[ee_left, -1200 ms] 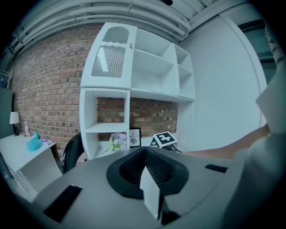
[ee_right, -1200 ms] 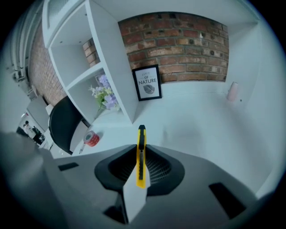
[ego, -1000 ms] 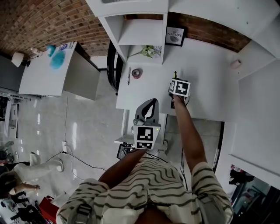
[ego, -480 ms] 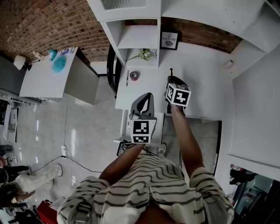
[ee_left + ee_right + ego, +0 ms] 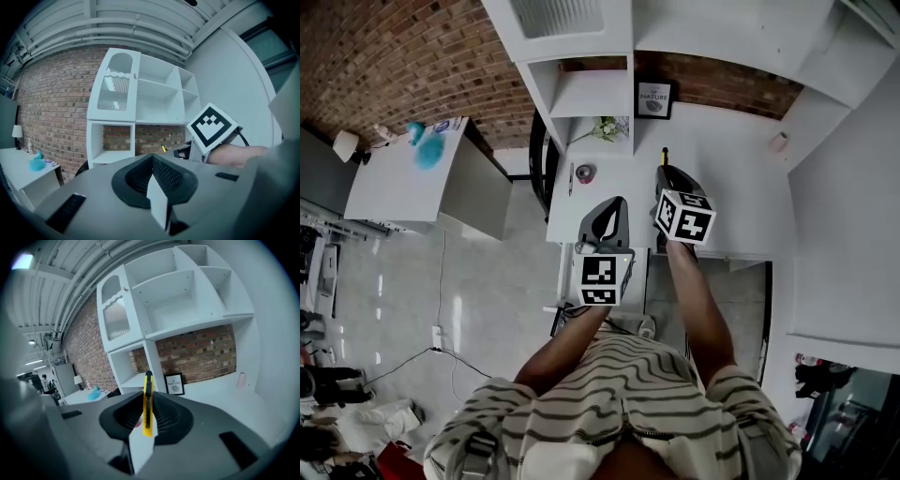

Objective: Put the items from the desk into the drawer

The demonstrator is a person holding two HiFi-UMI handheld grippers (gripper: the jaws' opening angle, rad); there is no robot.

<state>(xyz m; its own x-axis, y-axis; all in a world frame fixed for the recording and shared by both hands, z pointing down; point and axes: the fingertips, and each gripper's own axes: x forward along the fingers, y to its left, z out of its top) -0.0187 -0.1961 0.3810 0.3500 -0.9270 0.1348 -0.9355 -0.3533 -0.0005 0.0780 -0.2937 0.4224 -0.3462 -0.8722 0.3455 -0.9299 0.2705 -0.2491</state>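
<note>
A yellow utility knife point(image 5: 148, 380) stands upright between the jaws of my right gripper point(image 5: 149, 401), which is shut on it. In the head view the right gripper point(image 5: 668, 178) hovers over the white desk point(image 5: 731, 197), and the knife's tip point(image 5: 665, 154) pokes out ahead of it. My left gripper point(image 5: 605, 217) hangs over the desk's front edge, left of the right one. Its jaws point(image 5: 152, 160) meet with nothing between them. A white drawer-like box point(image 5: 566, 272) shows below the desk edge, mostly hidden by the left gripper.
On the desk's left part lie a dark pen point(image 5: 571, 178) and a small reddish round item point(image 5: 586, 172). A plant point(image 5: 607, 128), a framed picture point(image 5: 653, 97) and a small pink object point(image 5: 779, 142) stand at the back. White shelves point(image 5: 187, 301) rise behind.
The right gripper has lifted off the desk with the knife and come up towards the camera. The left gripper has risen a little too.
</note>
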